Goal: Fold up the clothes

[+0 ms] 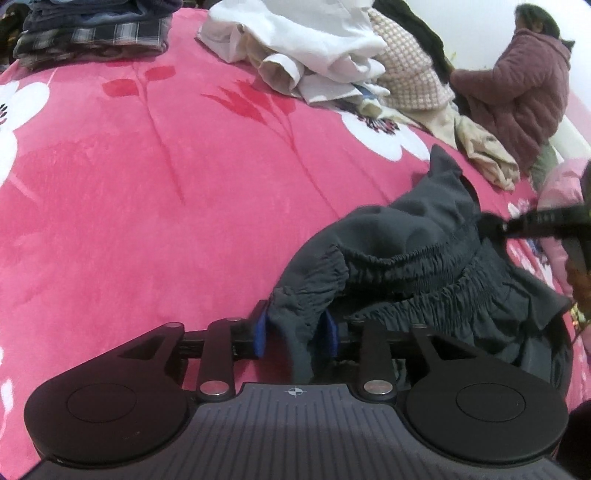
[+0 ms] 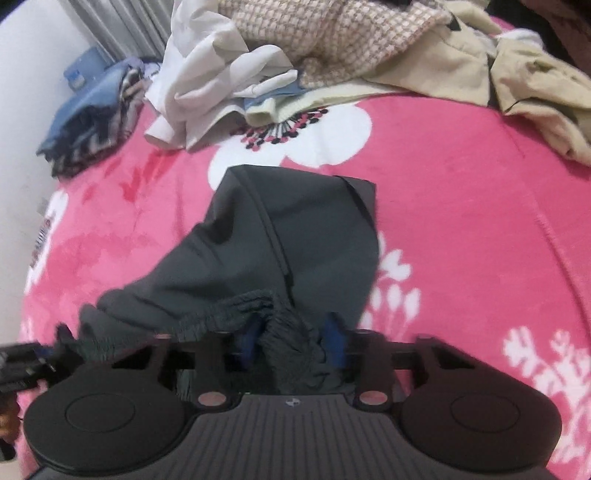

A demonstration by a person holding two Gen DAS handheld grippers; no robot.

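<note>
Dark grey trousers (image 1: 413, 236) with a gathered elastic waistband are held up over a pink flowered blanket (image 1: 147, 184). My left gripper (image 1: 295, 334) is shut on one end of the waistband, cloth bunched between its blue pads. My right gripper (image 2: 291, 338) is shut on the other end of the waistband; the trouser legs (image 2: 295, 221) trail away from it onto the blanket (image 2: 461, 203). The right gripper (image 1: 517, 221) shows in the left wrist view at the far right edge, and the left gripper (image 2: 26, 358) appears at the left edge of the right wrist view.
A stack of folded jeans and checked cloth (image 1: 92, 33) lies at the back left. A heap of white, checked and beige clothes (image 1: 314, 44) covers the back of the bed. A person in a quilted maroon jacket (image 1: 524, 81) sits at the far right.
</note>
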